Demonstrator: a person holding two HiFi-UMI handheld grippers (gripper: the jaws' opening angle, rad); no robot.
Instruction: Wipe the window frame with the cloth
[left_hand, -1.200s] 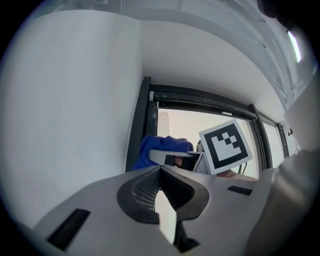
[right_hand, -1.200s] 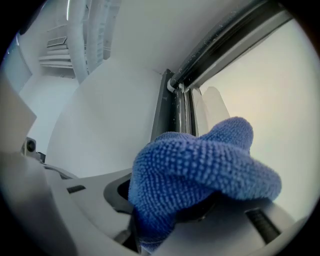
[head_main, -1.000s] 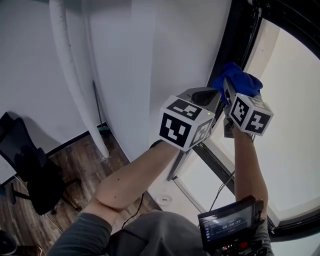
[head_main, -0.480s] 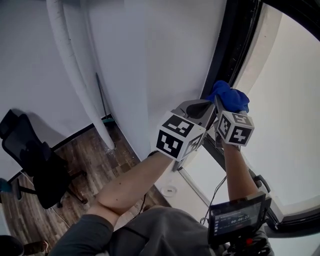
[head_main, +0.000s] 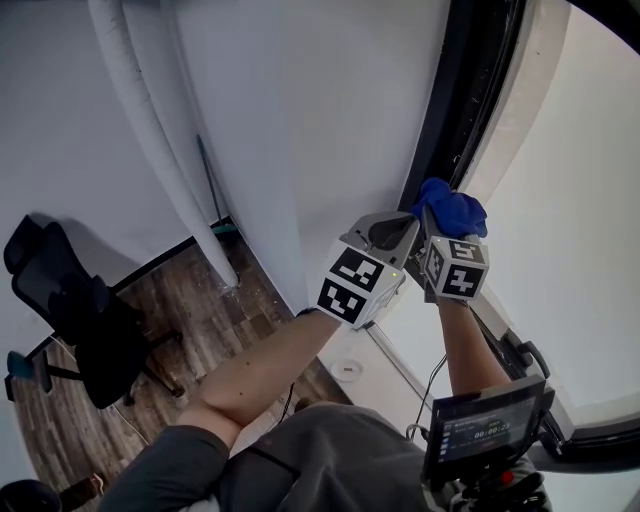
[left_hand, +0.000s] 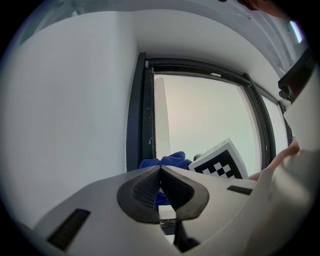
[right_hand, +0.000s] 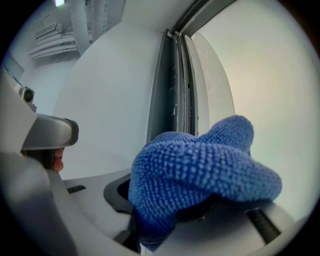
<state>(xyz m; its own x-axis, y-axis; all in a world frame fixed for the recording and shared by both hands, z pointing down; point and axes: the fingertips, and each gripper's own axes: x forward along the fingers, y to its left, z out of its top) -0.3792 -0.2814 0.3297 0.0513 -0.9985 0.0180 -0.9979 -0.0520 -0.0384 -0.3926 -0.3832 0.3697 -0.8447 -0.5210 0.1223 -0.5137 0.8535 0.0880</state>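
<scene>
A bunched blue cloth (head_main: 449, 211) (right_hand: 200, 175) is clamped in my right gripper (head_main: 440, 232) and sits against the dark vertical window frame (head_main: 455, 100) (right_hand: 175, 85). The cloth (left_hand: 165, 162) also shows past the left jaws, beside the right gripper's marker cube (left_hand: 220, 162). My left gripper (head_main: 398, 232) (left_hand: 160, 180) is shut with nothing between its pads, just left of the right gripper and close to the frame (left_hand: 137, 110). The cloth hides the right gripper's fingertips.
A white wall (head_main: 300, 120) lies left of the frame, with a white pipe (head_main: 150, 130) running down it. Bright window glass (head_main: 570, 200) fills the right. Below are a wooden floor (head_main: 200, 310), a black office chair (head_main: 80, 320) and a small screen (head_main: 485, 428) at my waist.
Both grippers and the blue cloth have slid down along the dark window frame, staying side by side. The cloth is still held against the frame.
</scene>
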